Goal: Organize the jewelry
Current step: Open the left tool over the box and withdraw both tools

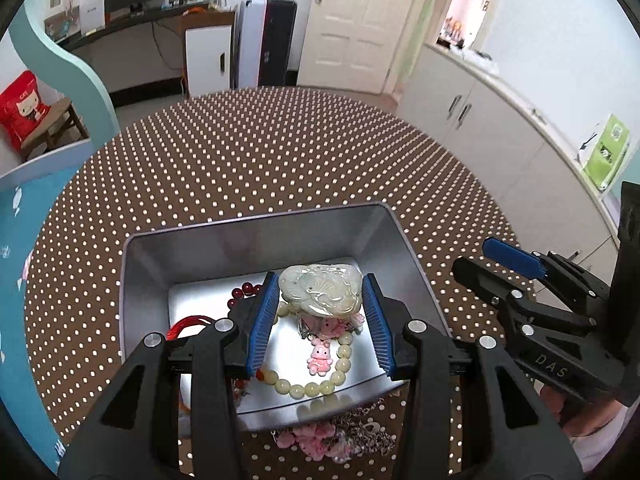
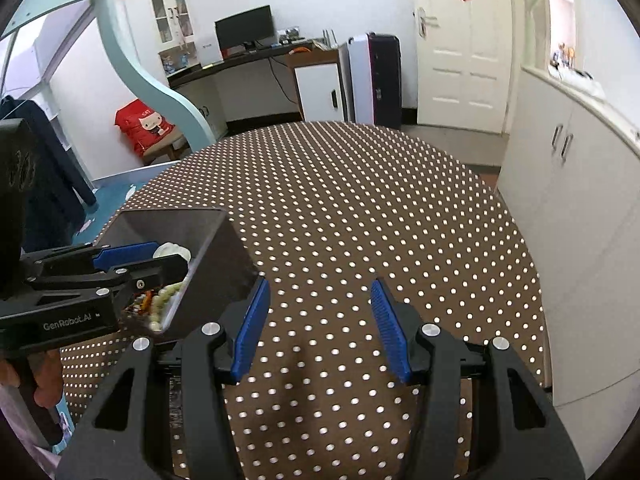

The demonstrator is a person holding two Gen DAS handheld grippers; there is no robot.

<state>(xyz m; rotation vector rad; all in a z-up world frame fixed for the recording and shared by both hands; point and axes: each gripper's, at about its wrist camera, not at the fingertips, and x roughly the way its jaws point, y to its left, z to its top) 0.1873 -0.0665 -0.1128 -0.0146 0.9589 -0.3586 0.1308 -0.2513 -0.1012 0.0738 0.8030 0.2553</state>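
A silver metal tin [image 1: 256, 248] stands on the dotted brown tablecloth. My left gripper [image 1: 320, 292] is shut on a pale jade pendant [image 1: 320, 290] and holds it over the tin. Inside lie a pale bead bracelet [image 1: 320, 386] with a pink bunny charm [image 1: 319, 356], dark red beads [image 1: 244, 292] and a red cord [image 1: 188, 324]. Pink and silver jewelry [image 1: 332, 436] lies on the cloth in front of the tin. My right gripper [image 2: 318, 312] is open and empty over bare cloth, right of the tin [image 2: 224, 256]. The left gripper also shows in the right wrist view [image 2: 160, 258].
The round table [image 2: 380, 208] carries a brown cloth with white dots. White cabinets [image 1: 500, 140] stand to the right, a blue bed frame [image 1: 56, 60] to the left, a desk and a door at the back.
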